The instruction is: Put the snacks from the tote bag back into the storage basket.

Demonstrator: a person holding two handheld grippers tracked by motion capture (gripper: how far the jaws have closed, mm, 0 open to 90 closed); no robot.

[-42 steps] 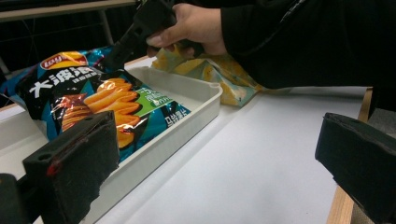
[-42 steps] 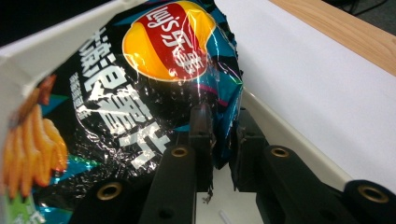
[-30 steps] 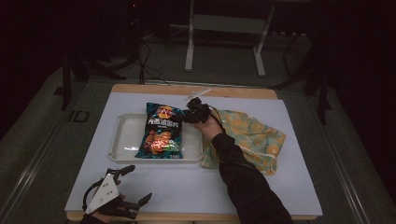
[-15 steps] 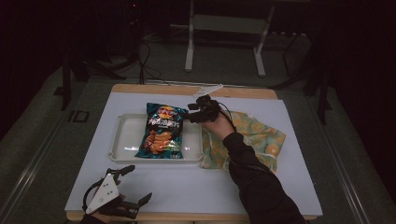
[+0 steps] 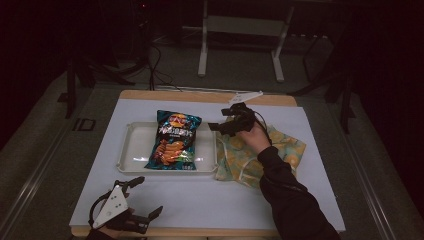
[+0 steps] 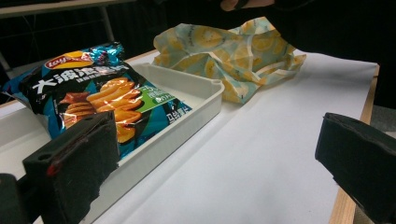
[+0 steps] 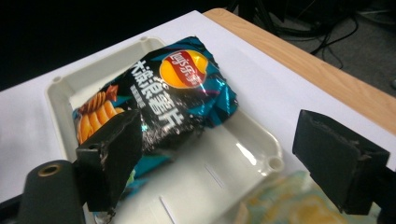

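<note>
You are lifting your right gripper (image 5: 220, 128), jaws just opened and empty, off the chip bag (image 5: 172, 141) now lying in the tray (image 5: 131, 150), while your left gripper (image 5: 145, 200) idles, released, at the table's near edge.

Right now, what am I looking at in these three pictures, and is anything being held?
There is no robot here: a person holds a two-jaw tool in each hand. One picture comes from a camera above the table. The other two come from cameras riding on the tools, each looking out between its own black jaws.

On the table sits a white tray with a chip bag lying in it. Beside the tray lies a lemon-print cloth bag.

The right gripper hangs above the tray's edge by the chip bag. Its jaws have just been opening, and nothing is between them. The left gripper sits near the table's front edge, open and empty. So nothing is held.
</note>
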